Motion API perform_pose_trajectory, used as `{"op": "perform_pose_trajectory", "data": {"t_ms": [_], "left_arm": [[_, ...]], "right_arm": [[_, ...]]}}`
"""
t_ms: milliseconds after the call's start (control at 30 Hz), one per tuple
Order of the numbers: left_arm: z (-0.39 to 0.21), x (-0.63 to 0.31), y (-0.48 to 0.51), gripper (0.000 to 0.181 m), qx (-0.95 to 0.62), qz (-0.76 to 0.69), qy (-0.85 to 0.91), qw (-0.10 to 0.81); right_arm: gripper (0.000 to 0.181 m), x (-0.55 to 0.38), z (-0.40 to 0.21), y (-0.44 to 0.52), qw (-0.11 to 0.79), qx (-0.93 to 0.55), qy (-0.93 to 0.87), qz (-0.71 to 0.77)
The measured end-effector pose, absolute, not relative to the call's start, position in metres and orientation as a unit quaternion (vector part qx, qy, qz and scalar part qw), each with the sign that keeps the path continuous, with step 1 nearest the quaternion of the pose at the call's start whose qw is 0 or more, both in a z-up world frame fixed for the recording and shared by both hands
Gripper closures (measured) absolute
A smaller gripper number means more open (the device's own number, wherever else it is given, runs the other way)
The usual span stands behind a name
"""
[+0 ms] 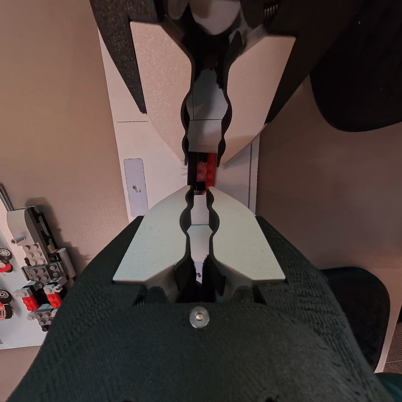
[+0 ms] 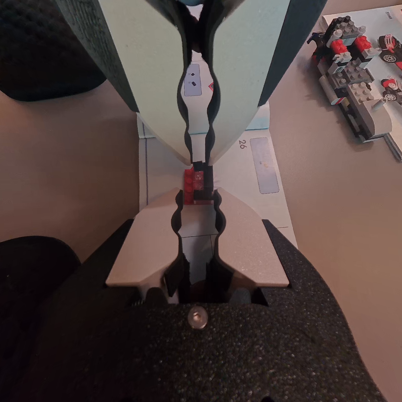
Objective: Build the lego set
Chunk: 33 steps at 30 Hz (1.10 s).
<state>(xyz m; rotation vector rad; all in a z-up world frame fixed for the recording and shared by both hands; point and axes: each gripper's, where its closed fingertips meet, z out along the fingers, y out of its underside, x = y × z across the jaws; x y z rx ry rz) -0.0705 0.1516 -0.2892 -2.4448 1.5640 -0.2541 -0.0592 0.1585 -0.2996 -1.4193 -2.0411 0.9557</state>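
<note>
Left wrist view: the left claw point(image 1: 199, 189) pinches one end of a small red-and-black lego piece point(image 1: 201, 170) above the instruction booklet point(image 1: 134, 148), while the right claw point(image 1: 202, 159) clamps its far end. A half-built grey car chassis point(image 1: 41, 267) waits off to the side.

Right wrist view: same grip mirrored, right claw point(image 2: 199, 194), left claw point(image 2: 199, 163). Chassis point(image 2: 356, 87) has no wheels fitted, so I'd judge plenty remains. Plain beige tabletop point(image 2: 337, 239); the room is hidden.
</note>
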Motion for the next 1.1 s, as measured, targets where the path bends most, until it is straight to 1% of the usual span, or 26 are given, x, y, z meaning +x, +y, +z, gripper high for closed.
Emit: {"op": "perform_pose_trajectory", "data": {"t_ms": [433,567,667,800,900,1033,1100], "left_arm": [[-0.288,-0.07,0.151,0.169,-0.833,-0.091,0.532,0.123],[-0.281,-0.073,0.153,0.164,-0.84,-0.104,0.508,0.158],[-0.273,-0.076,0.159,0.159,-0.865,-0.136,0.43,0.22],[-0.266,-0.083,0.162,0.158,-0.904,-0.215,0.236,0.285],[-0.262,-0.082,0.152,0.16,-0.899,-0.286,0.14,0.301],[-0.272,-0.079,0.145,0.161,-0.903,-0.292,0.121,0.291],[-0.277,-0.077,0.147,0.158,-0.905,-0.284,0.118,0.295]], "right_arm": [[0.154,-0.06,-0.3,0.159,0.236,-0.518,-0.744,0.349],[0.154,-0.06,-0.3,0.159,0.236,-0.517,-0.745,0.35],[0.154,-0.06,-0.3,0.159,0.238,-0.516,-0.745,0.348],[0.154,-0.06,-0.3,0.159,0.241,-0.517,-0.745,0.346],[0.154,-0.06,-0.3,0.159,0.242,-0.518,-0.744,0.344],[0.155,-0.06,-0.3,0.159,0.239,-0.522,-0.742,0.347],[0.155,-0.06,-0.3,0.16,0.239,-0.522,-0.741,0.347]]}}
